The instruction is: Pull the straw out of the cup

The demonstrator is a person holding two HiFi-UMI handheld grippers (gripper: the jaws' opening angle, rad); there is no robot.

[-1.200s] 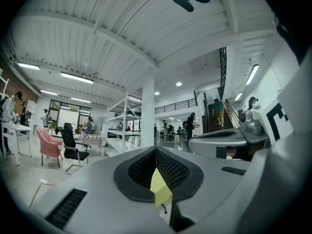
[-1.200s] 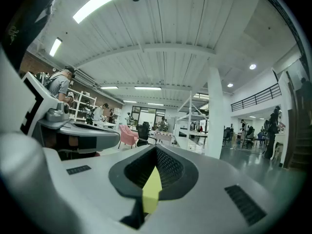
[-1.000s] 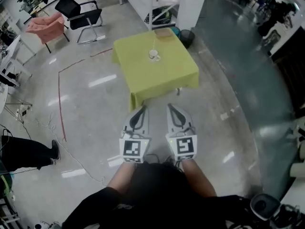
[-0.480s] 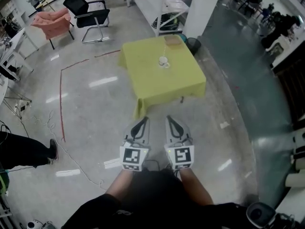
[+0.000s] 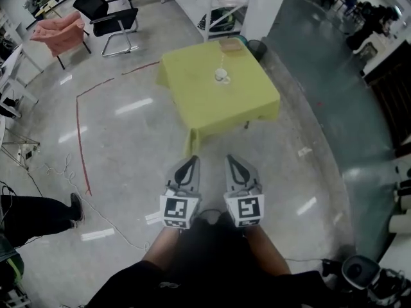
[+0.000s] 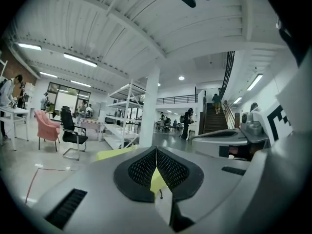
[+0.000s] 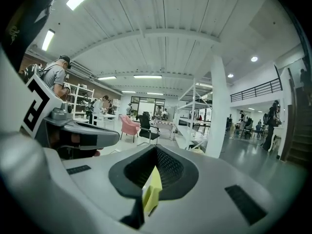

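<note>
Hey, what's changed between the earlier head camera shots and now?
The left claw and right claw have sunk a little in the head view, and the square table under a yellow-green cloth looks slightly nearer. Nothing was taken hold of or let go. Unchanged: both claws shut, empty, side by side; the small white cup with its thin straw stands untouched on the table.
</note>
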